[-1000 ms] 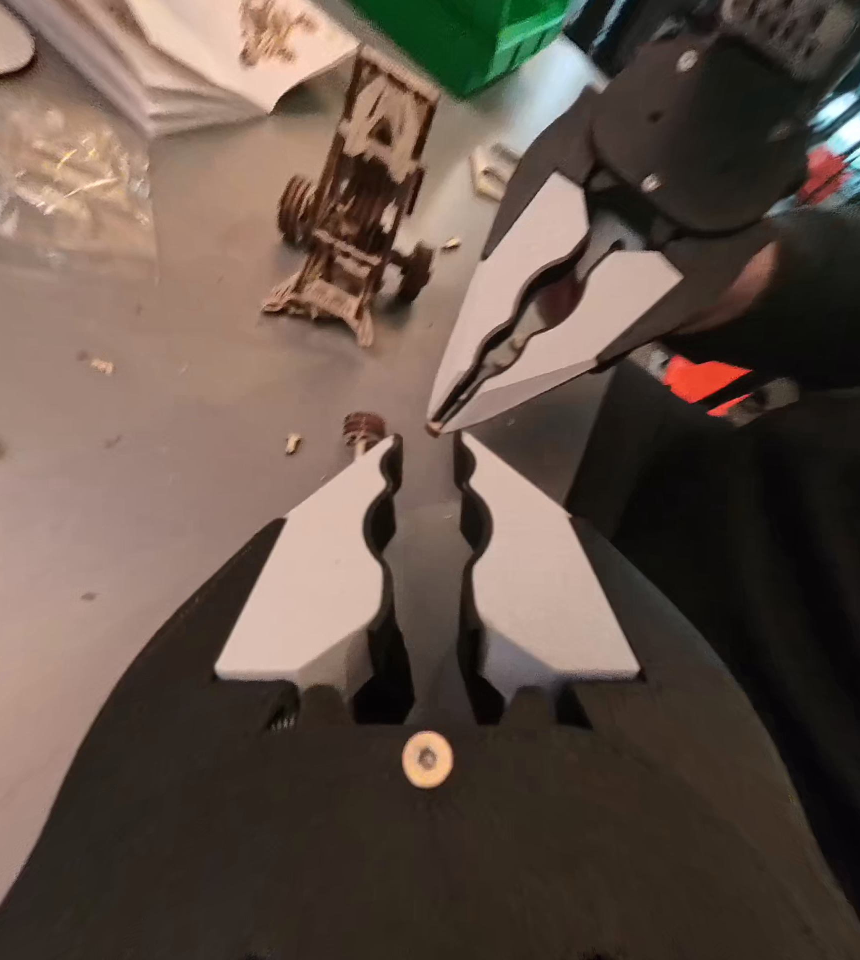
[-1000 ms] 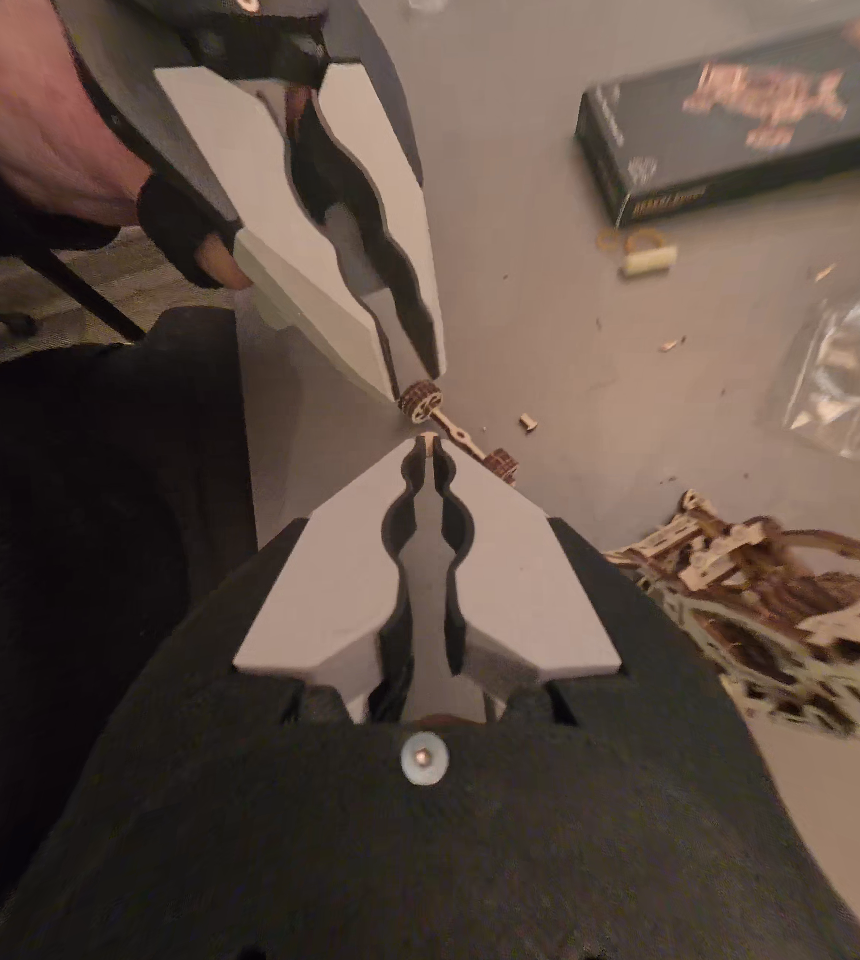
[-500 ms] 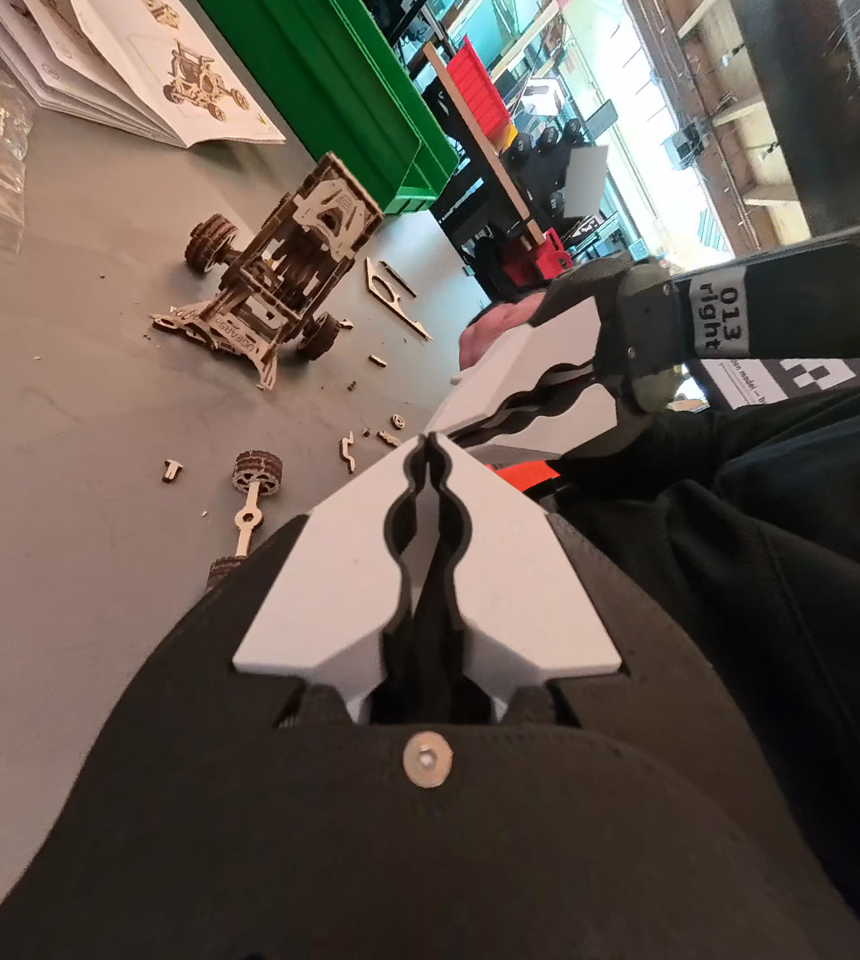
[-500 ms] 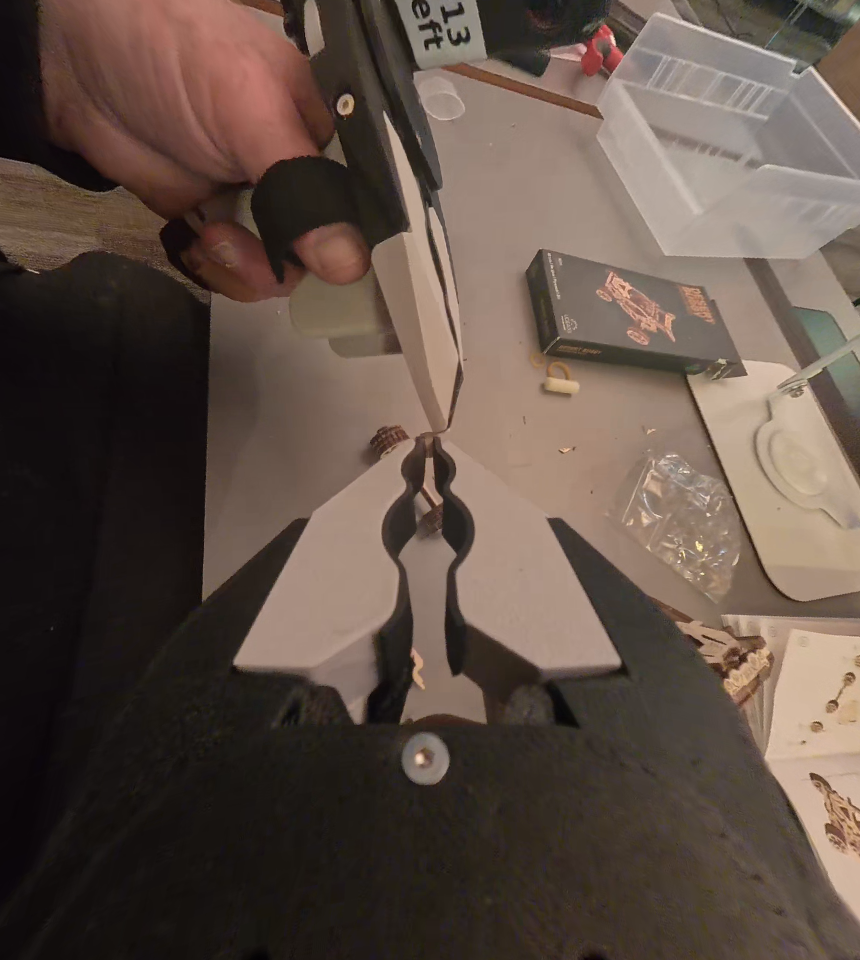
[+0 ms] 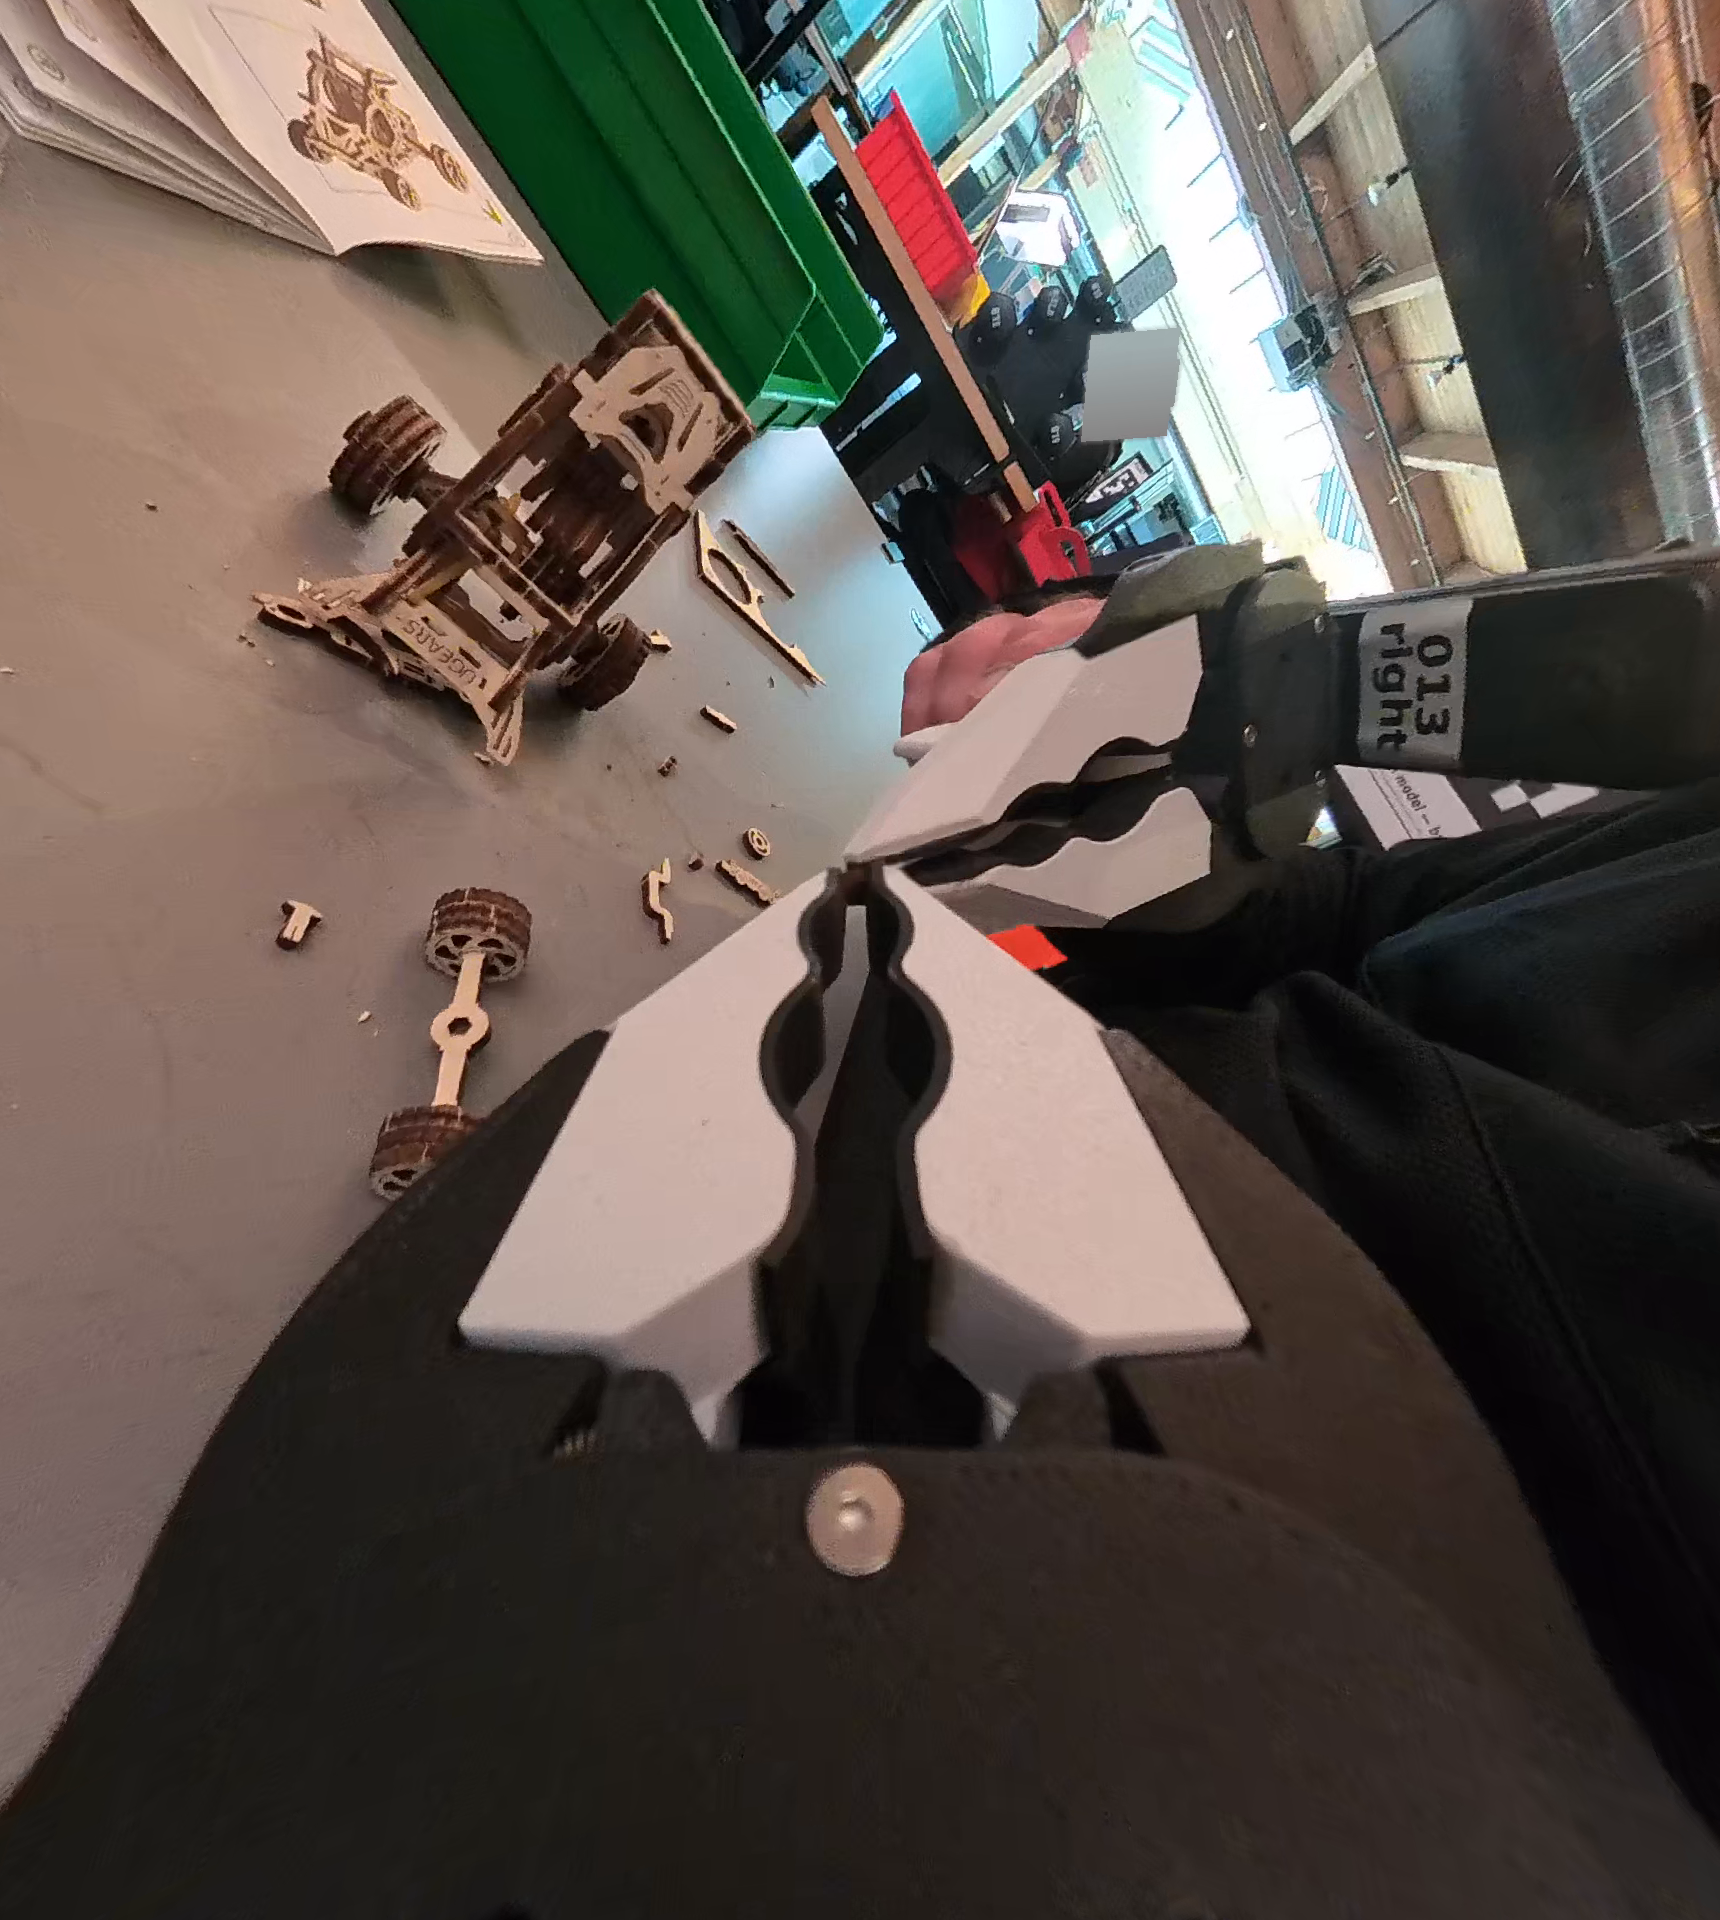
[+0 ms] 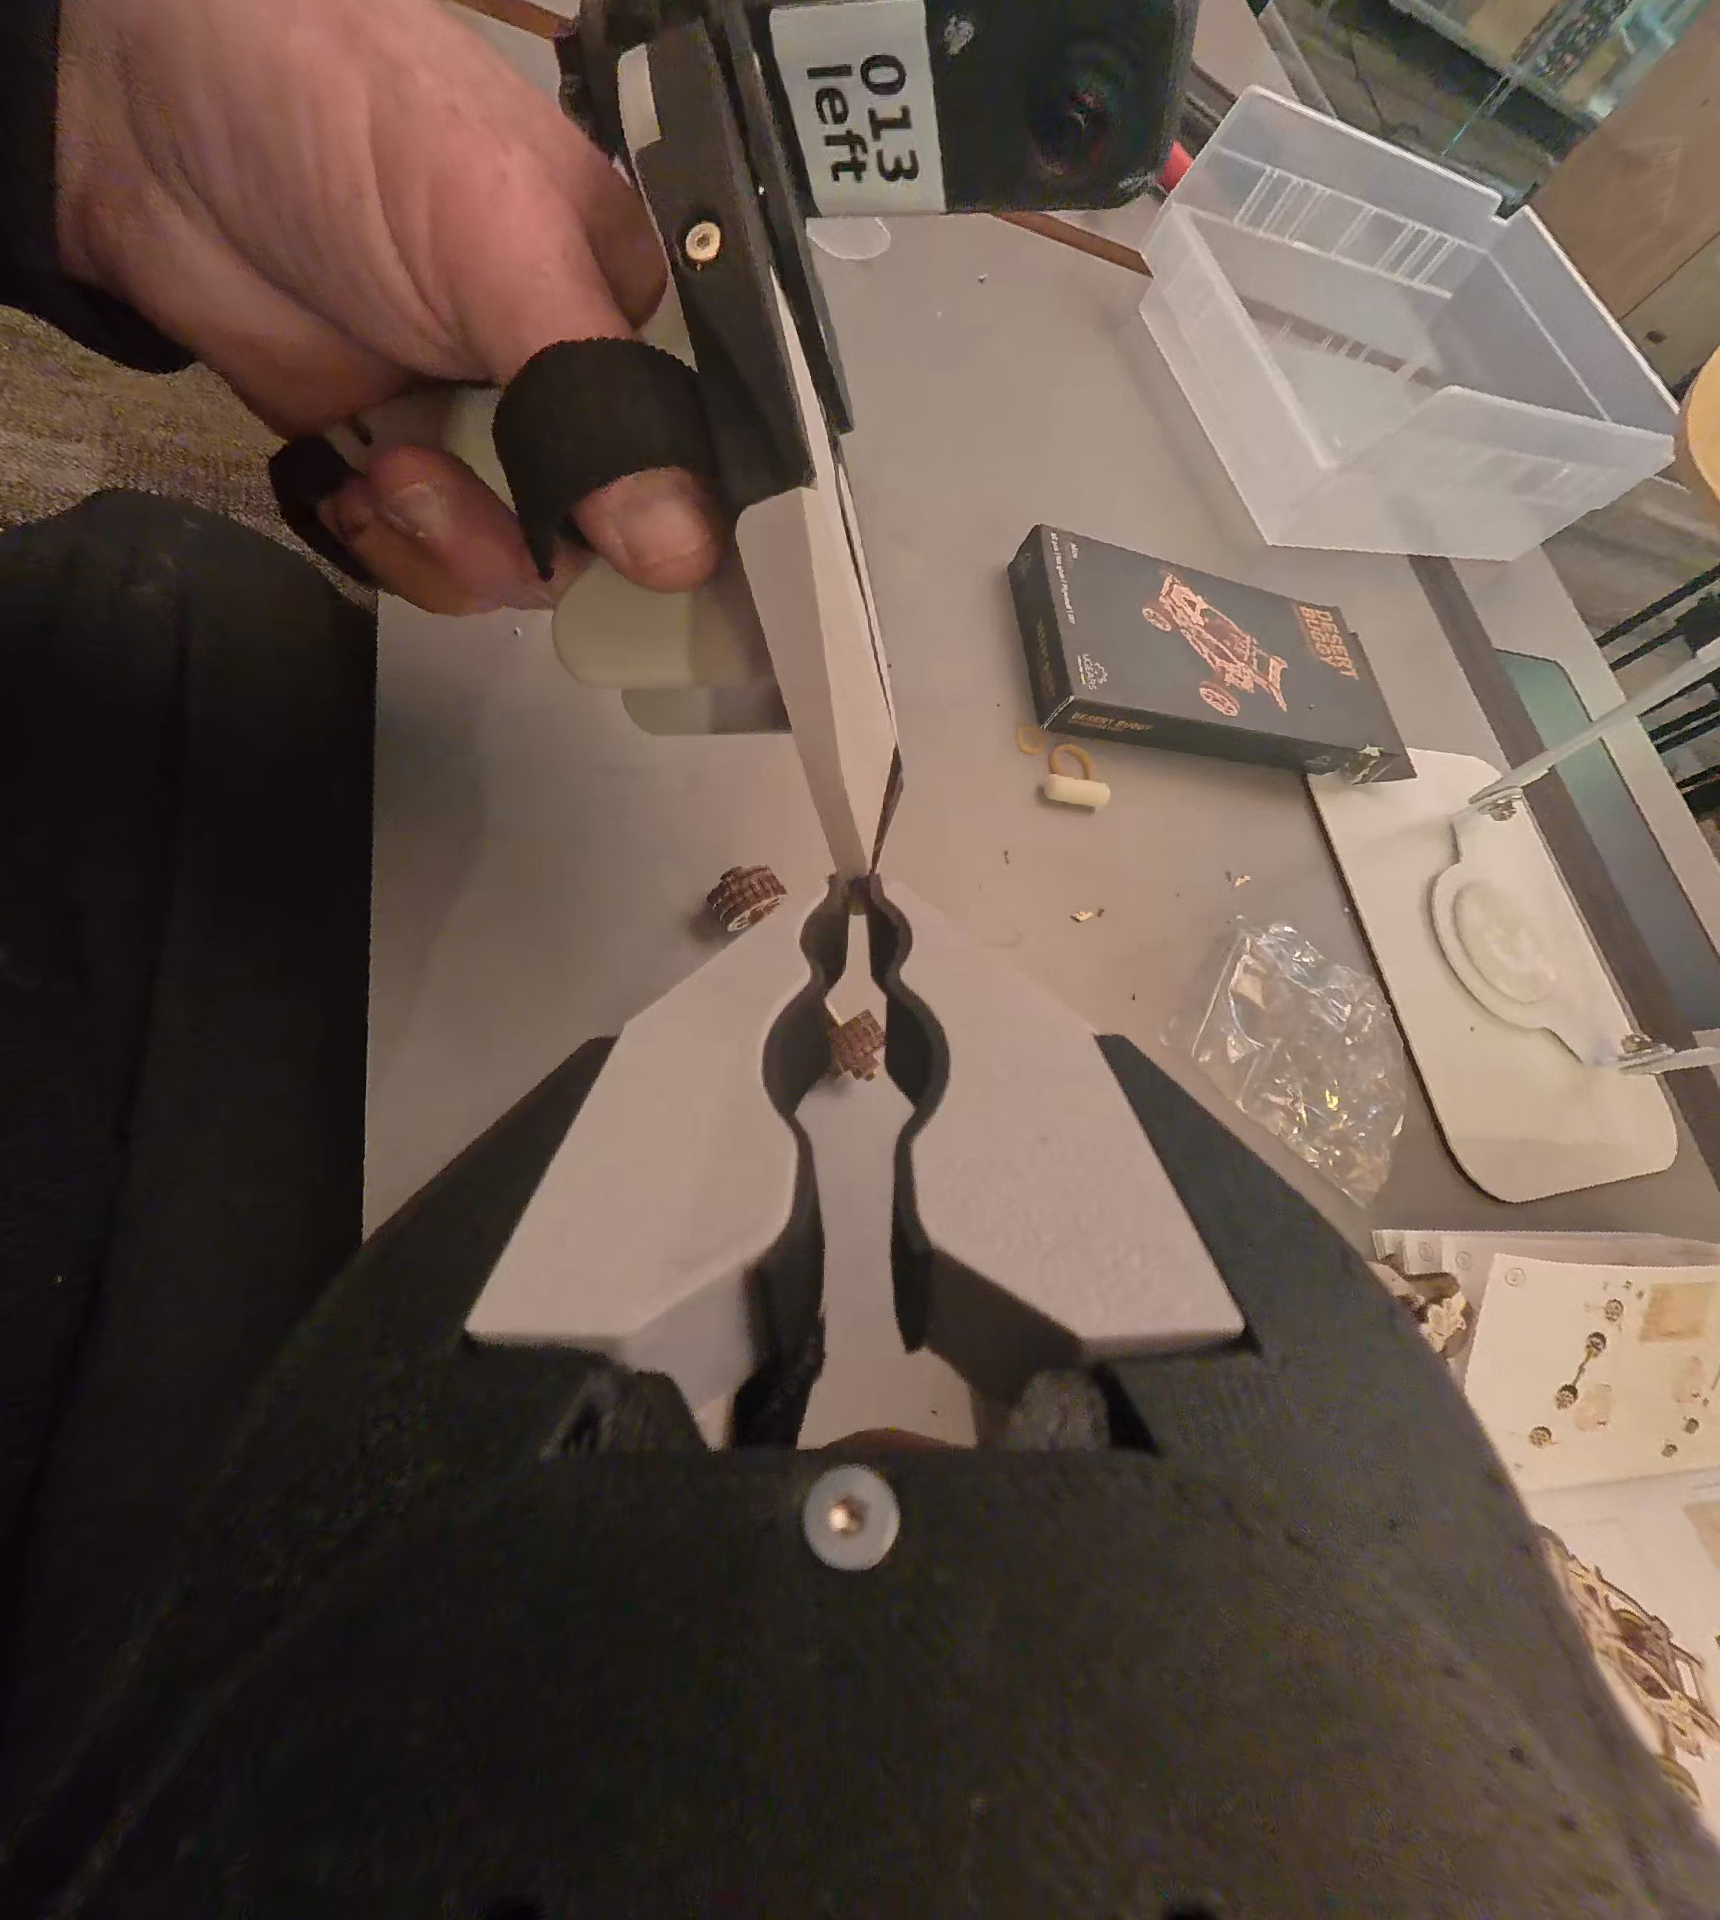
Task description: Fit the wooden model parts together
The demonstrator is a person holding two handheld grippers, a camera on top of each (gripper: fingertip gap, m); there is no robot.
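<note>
Left gripper [image 5: 856, 883]: fingertips pressed together, nipping something tiny at the very tip; too small to say what.
Right gripper [image 6: 858, 891]: tips closed too, meeting the left gripper's tips nose to nose above the table edge. It pinches the same speck or none; I cannot tell which.
Wheel axle [image 5: 456, 1023]: landmark, flat on the grey table [image 5: 87, 935], a wooden wheel at each end, just left of the meeting tips in the left wrist view.
Wooden buggy model [image 5: 534, 530]: beyond the wheel axle, half built, standing on the table.
Loose wooden bits [image 5: 669, 899]: scattered between the wheel axle and the grippers.
Green bin [image 5: 648, 156]: far past the wheel axle, behind the buggy.
Instruction sheets [image 5: 316, 114]: far side of the wheel axle, beside the bin.
Black kit box [image 6: 1199, 655]: well away from the wheel axle, right wrist view.
Clear bag [image 6: 1292, 1049]: near the box.
Hand [image 6: 336, 260]: clamped on the left gripper's handle.
</note>
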